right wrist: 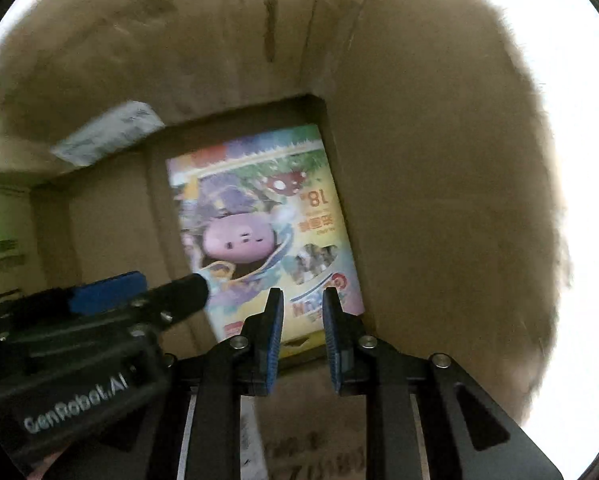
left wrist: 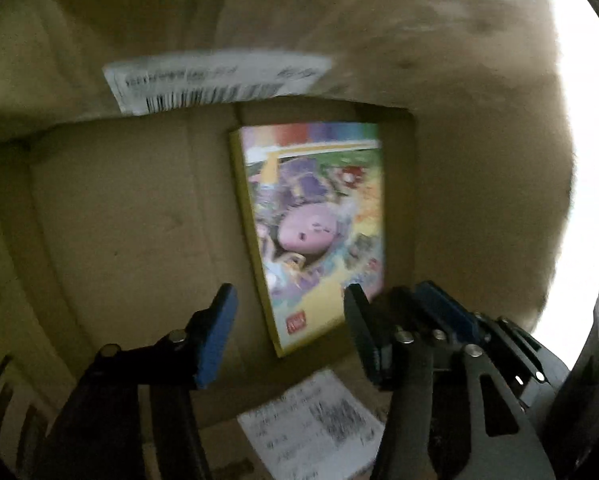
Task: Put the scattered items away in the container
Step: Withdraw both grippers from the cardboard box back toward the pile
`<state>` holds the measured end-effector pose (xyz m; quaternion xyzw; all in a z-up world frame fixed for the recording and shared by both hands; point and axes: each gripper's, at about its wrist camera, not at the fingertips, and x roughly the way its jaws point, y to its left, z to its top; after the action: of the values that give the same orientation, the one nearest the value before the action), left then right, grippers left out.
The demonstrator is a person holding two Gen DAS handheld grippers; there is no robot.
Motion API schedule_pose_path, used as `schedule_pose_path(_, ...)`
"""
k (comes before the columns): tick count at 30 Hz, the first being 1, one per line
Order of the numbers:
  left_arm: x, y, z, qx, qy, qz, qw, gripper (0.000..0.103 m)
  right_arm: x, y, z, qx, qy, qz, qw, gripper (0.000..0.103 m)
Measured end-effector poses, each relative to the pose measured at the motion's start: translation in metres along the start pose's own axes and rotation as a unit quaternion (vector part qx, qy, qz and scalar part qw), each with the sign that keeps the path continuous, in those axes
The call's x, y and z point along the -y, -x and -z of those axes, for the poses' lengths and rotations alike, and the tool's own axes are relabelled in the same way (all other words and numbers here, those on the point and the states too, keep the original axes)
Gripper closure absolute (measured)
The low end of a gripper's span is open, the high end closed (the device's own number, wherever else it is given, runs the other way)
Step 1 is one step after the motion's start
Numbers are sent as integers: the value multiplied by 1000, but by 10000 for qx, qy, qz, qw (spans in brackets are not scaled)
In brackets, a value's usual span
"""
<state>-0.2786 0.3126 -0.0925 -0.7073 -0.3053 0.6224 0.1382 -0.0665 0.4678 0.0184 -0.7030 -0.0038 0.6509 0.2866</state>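
A colourful cartoon-printed box (left wrist: 319, 236) lies flat on the floor of a brown cardboard carton (left wrist: 111, 216), tucked into its far right corner against the wall. The left gripper (left wrist: 287, 334) hangs above the box's near end, released, its jaws spread wide with nothing between them. The right gripper (right wrist: 299, 340) hangs beside it, clenched and empty.

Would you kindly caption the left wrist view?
Open left gripper above a colourful picture book lying flat inside the cardboard box.
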Motion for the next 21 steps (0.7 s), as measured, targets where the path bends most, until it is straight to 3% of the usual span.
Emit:
schedule_pose_path(2,7,16,8,210,-210,-111,9995,40,-3,20,7,290,37,145,9995,86)
schedule_pose_path(5,13,44,-24,439,-498,-146,9977,39,-1,27,-1,687,45,384,9969,83)
schedule_pose_path(9,26,57,-6,505,-993,39,9938,39,7,43,12,1105,-175,454,9927,78)
schedule_pose_path(10,30,55,-3,520,-1163,108,9918,39,14,57,2,1201,-238,447,9915,77)
schedule_pose_path(12,29,65,5,618,-1440,126,9876,39,14,89,15,1473,-476,483,9868,75)
schedule_pose_path(13,28,72,7,738,-1526,76,9855,39,10,76,16,1595,-537,485,9845,73)
schedule_pose_path(16,28,88,18,1266,-1910,-164,9733,39,2,98,40,1964,-731,433,9768,61)
schedule_pose_path(21,25,126,41,1949,-2547,-493,9459,39,-24,119,65,2441,-803,215,9662,59)
